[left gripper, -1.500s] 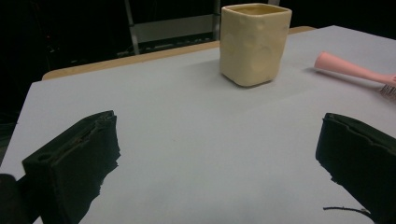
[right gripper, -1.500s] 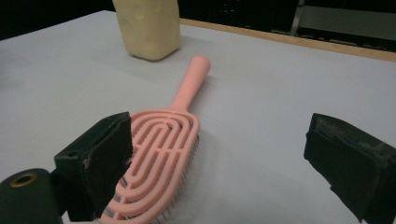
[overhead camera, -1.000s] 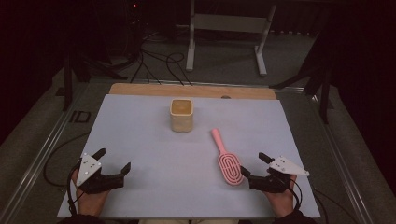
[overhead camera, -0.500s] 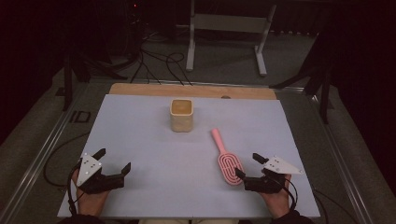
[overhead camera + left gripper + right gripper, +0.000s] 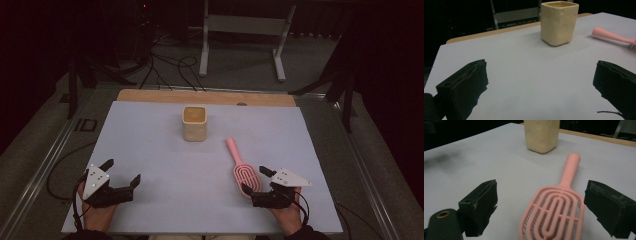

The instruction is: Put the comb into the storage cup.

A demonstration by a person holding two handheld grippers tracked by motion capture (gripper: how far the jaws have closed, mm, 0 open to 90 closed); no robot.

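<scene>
A pink vented hairbrush [image 5: 242, 170] lies flat right of the table's middle, its handle pointing away towards a cream square cup [image 5: 194, 123] that stands upright farther back. My right gripper [image 5: 255, 180] is open at the near end of the brush. In the right gripper view its jaws [image 5: 544, 205] stand either side of the brush head [image 5: 556, 212] without touching it, and the cup [image 5: 541, 135] is beyond. My left gripper [image 5: 122, 172] rests open at the front left with nothing in it. In the left gripper view it [image 5: 540, 82] faces the cup [image 5: 559, 22] and the brush handle [image 5: 610, 35].
The work surface is a pale grey-blue board [image 5: 150, 150] with a wooden strip [image 5: 205, 97] along its far edge. Beyond it on the dark floor are a metal stand [image 5: 240, 30] and loose cables [image 5: 170, 70]. A rail [image 5: 45, 165] runs along the table's left side.
My right gripper has slid left and a little forward, so that its open jaws now flank the brush head. The left gripper, the cup and the brush have stayed put.
</scene>
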